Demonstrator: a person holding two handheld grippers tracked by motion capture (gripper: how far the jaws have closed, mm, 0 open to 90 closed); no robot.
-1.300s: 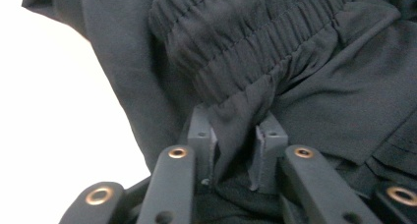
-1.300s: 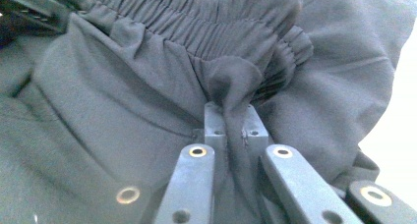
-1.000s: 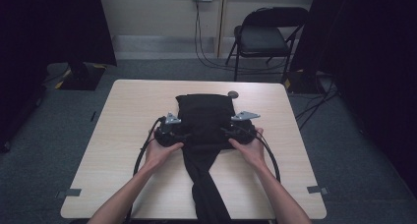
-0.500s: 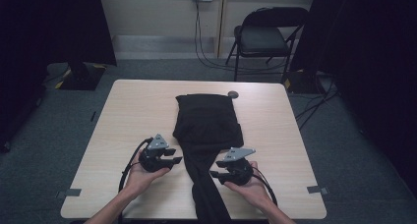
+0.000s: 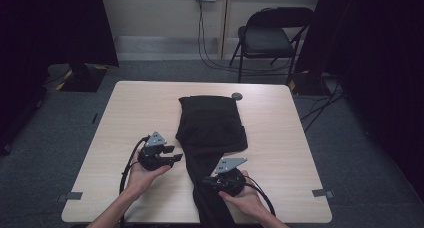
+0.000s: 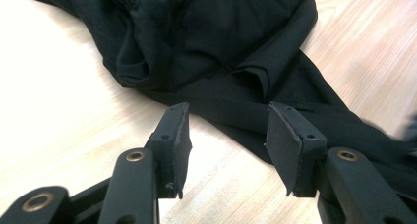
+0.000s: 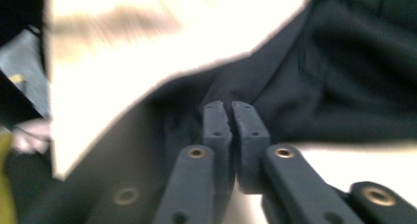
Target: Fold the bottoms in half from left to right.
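Observation:
A black garment (image 5: pixel 210 123) lies along the middle of the light wooden table (image 5: pixel 125 113), its folded upper part far and one long leg running to the near edge. My left gripper (image 5: pixel 175 154) rests in a hand just left of the leg. Its jaws have just been opening and stand open (image 6: pixel 228 135) with bare wood between them; the cloth (image 6: pixel 221 47) lies just beyond the tips. My right gripper (image 5: pixel 202 182) is at the leg's right side. Its jaws have just closed, pads together (image 7: pixel 230 108) on a fold of the cloth (image 7: pixel 344 76).
A small dark round object (image 5: pixel 237 95) sits on the table by the garment's far right corner. A folding chair (image 5: pixel 270 38) and cables stand on the floor beyond the table. Dark curtains hang at both sides.
Both hands have drawn back from the garment's middle towards the near edge. The right gripper moved onto the leg and shut there; the left one stopped beside the leg.

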